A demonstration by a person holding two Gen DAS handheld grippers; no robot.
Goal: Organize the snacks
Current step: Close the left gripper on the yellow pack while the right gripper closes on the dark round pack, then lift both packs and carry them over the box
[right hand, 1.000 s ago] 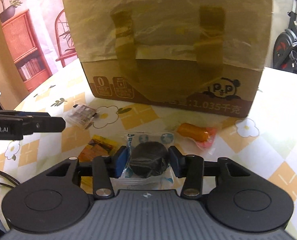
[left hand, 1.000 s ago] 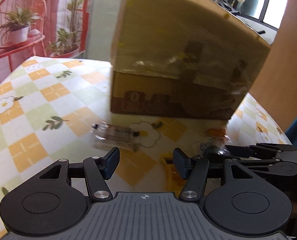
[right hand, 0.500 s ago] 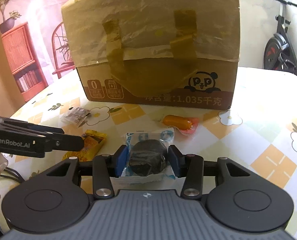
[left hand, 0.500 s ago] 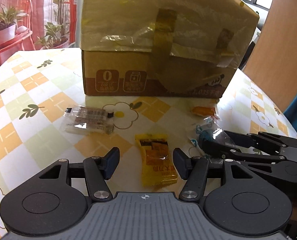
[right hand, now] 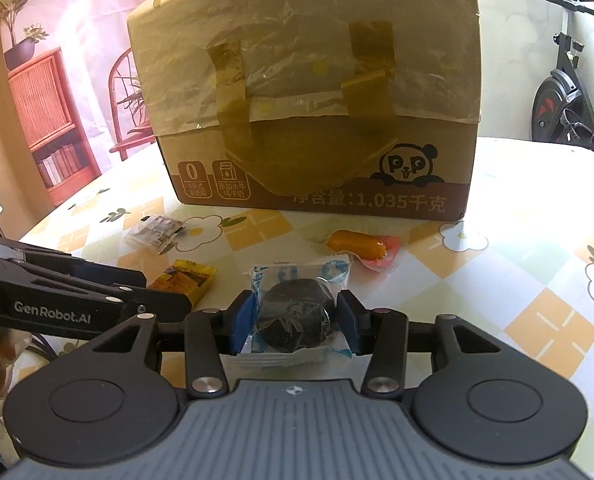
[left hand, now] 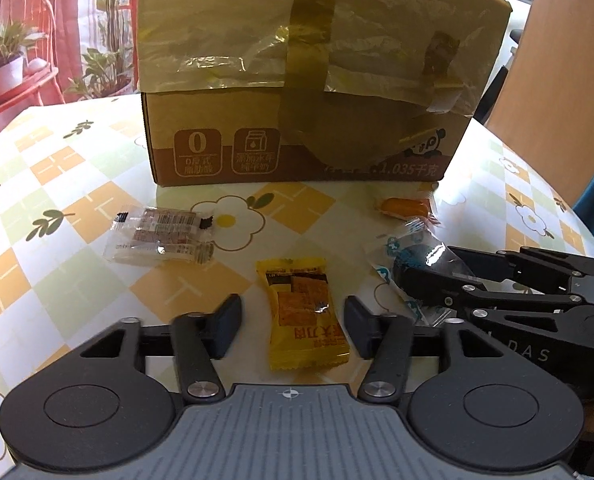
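Left gripper: lower centre of its view; jaws have just been closing, pads either side of the yellow snack packet, gap visible both sides, not gripping.
Right gripper: blue pads pressed on the dark round snack in clear wrapper, lower centre.
Cardboard box: upper centre, taped, on the checked tablecloth.
Orange sausage snack: right of centre, before box.
Clear barcode packet: left of centre.

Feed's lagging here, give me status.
Right gripper shut on dark cookie pack. Left gripper closing around yellow snack, no contact yet. Nothing in the way.
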